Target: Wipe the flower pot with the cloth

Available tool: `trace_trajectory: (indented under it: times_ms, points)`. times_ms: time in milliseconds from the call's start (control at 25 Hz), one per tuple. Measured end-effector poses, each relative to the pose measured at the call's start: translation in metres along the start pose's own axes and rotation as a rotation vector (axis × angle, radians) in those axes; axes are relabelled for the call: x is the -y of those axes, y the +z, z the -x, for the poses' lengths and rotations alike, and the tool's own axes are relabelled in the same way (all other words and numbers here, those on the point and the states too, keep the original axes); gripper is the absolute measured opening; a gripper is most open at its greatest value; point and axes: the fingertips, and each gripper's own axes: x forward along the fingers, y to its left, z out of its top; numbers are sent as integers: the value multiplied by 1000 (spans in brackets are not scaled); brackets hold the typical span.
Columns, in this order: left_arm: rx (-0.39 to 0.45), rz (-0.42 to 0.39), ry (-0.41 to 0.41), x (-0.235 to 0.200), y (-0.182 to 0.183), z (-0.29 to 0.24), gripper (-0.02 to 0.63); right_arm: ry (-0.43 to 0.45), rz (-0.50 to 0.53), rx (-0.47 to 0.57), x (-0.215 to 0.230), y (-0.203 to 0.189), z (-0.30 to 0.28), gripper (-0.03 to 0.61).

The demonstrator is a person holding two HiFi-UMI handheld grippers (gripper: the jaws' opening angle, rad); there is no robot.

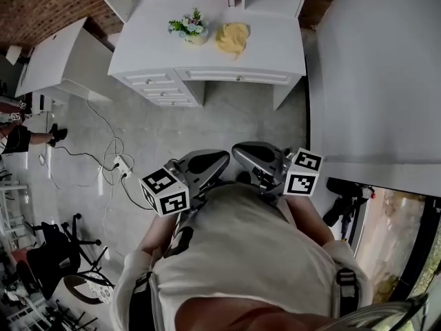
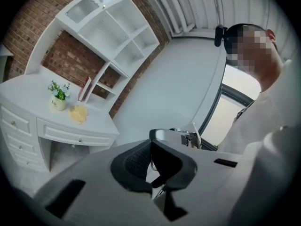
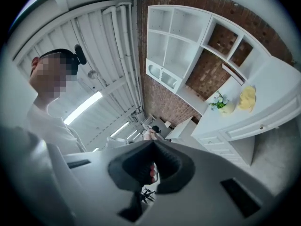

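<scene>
Behind the flower pot [image 2: 59, 102], white shelves [image 2: 110, 34]

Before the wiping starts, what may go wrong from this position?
Loose cables and a power strip lie on the floor left of the way to the desk: a trip hazard. The flower pot is small and stands beside the cloth; a careless grab or wipe may tip it.
</scene>
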Motion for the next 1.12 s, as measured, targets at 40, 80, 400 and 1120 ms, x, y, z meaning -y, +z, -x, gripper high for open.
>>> trace_trajectory:
  times_ms: [40,80,400,1120]
  points:
    - [-7,-2,4,0,-2,-3,18,7,-6,-17,1,-3,0,6]
    - [-11,-1,8,-1,-2,-4,18,11,-13,-29,2,-5,-1,6]
    - [-10,37,-13,-28,4,-7,18,-24,-54,-37,24,0,-19,5]
    - [146,51,-62,-159,83,86,18,-70,23,-202,58,17,-188,5]
